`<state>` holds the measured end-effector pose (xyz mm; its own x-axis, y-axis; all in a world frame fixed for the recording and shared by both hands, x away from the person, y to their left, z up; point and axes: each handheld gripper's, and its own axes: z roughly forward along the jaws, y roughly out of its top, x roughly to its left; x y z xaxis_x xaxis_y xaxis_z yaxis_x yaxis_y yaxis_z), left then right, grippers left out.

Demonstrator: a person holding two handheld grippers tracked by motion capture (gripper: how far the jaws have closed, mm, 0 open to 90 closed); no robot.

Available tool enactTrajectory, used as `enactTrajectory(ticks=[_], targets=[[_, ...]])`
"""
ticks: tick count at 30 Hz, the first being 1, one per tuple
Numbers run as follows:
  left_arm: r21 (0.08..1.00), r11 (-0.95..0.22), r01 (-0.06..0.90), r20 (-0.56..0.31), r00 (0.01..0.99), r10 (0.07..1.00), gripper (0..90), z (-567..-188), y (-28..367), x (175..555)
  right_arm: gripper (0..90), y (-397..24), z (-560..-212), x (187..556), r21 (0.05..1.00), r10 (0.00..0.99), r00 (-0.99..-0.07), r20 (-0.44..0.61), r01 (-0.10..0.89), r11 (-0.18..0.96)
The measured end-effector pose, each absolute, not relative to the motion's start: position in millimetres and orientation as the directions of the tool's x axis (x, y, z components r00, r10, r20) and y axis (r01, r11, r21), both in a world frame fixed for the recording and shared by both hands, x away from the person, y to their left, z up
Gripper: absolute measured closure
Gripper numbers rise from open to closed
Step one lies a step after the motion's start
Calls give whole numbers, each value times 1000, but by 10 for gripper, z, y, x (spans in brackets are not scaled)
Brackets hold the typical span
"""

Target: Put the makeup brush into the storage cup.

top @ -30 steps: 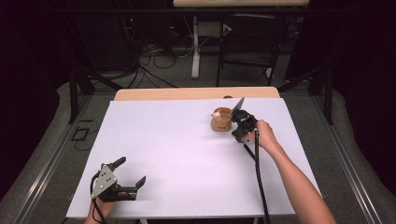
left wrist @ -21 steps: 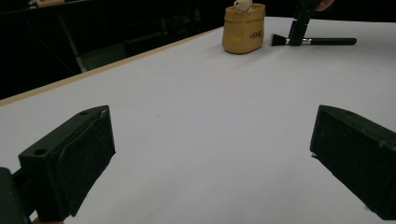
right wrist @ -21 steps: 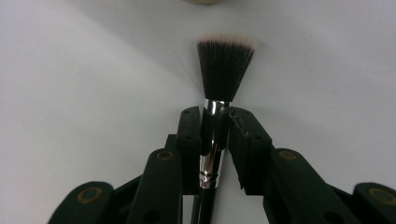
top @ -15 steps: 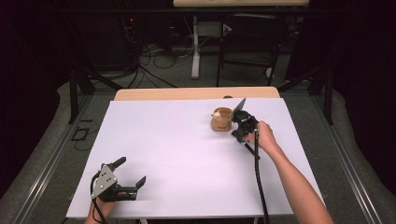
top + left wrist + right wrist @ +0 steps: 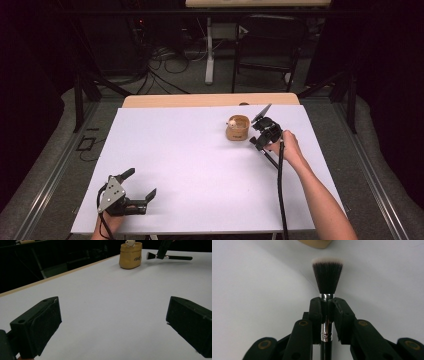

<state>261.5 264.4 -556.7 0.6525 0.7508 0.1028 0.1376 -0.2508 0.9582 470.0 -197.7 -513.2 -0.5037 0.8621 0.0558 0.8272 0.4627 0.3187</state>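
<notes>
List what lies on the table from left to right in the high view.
Left gripper, open near the front left corner → tan holder with a small pale figure in it → right gripper, its fingers shut on a black makeup brush → the person's right hand.

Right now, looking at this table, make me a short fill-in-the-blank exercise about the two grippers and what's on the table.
1. The right gripper is shut on a makeup ____.
2. The left gripper has its jaws ____ and holds nothing.
3. The brush has bristles that are black with ____ tips.
4. The tan holder stands on the ____ table.

Missing words: brush; open; white; white
</notes>
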Motion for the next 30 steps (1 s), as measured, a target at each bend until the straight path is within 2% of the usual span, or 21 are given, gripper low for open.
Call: enactTrajectory(ticks=[1, 2, 3, 4, 5, 6, 7, 8, 9, 10, 11, 21, 22, 26, 30], targets=[[958, -250, 138, 102, 653, 751, 0, -5567, 2644, 2615, 774, -1997, -5137, 4705, 361, 845, -532, 54, 799, 480], [958, -249, 139, 101, 653, 751, 0, -5567, 2643, 2614, 774, -2008, -4967, 4728, 173, 822, -569, -16, 808, 563], [958, -250, 139, 101, 653, 750, 0, -5567, 2643, 2614, 774, -2014, -5112, 4692, 393, 840, -540, 54, 785, 479], [958, -250, 139, 100, 654, 750, 0, -5568, 2643, 2615, 774, -2008, -5132, 4668, 442, 854, -514, 80, 786, 432], [958, -250, 140, 101, 653, 750, 0, -5568, 2644, 2614, 774, -2024, -5039, 4659, 350, 857, -512, 62, 815, 461], [958, -252, 138, 103, 653, 750, 0, -5567, 2647, 2614, 774, -2050, -4973, 4674, 286, 837, -547, 27, 806, 518], [958, -251, 138, 103, 653, 750, 0, -5566, 2649, 2614, 774, -2065, -4940, 4667, 267, 835, -549, 23, 809, 524], [959, -249, 139, 101, 652, 751, 0, -5567, 2650, 2612, 774, -2088, -4967, 4642, 338, 838, -543, 51, 799, 497], [959, -249, 139, 101, 652, 751, 0, -5567, 2650, 2612, 774, -2088, -4967, 4642, 338, 838, -543, 51, 799, 497], [959, -249, 138, 102, 651, 752, 0, -5566, 2650, 2612, 774, -2090, -5001, 4625, 394, 844, -532, 70, 792, 467], [959, -251, 134, 106, 651, 752, 0, -5564, 2650, 2612, 774, -2109, -4956, 4628, 347, 834, -549, 47, 792, 502], [959, -249, 138, 102, 652, 752, 0, -5565, 2648, 2611, 774, -2196, -4873, 4553, 395, 844, -535, 51, 787, 475], [959, -249, 137, 102, 652, 751, 0, -5565, 2649, 2612, 774, -2201, -4896, 4546, 446, 846, -529, 66, 774, 450], [958, -250, 139, 102, 650, 753, 0, -5567, 2653, 2614, 774, -2230, -4811, 4528, 428, 847, -528, 57, 780, 457], [958, -252, 138, 104, 650, 753, 0, -5566, 2649, 2614, 774, -2244, -4755, 4498, 456, 845, -531, 58, 767, 451]])
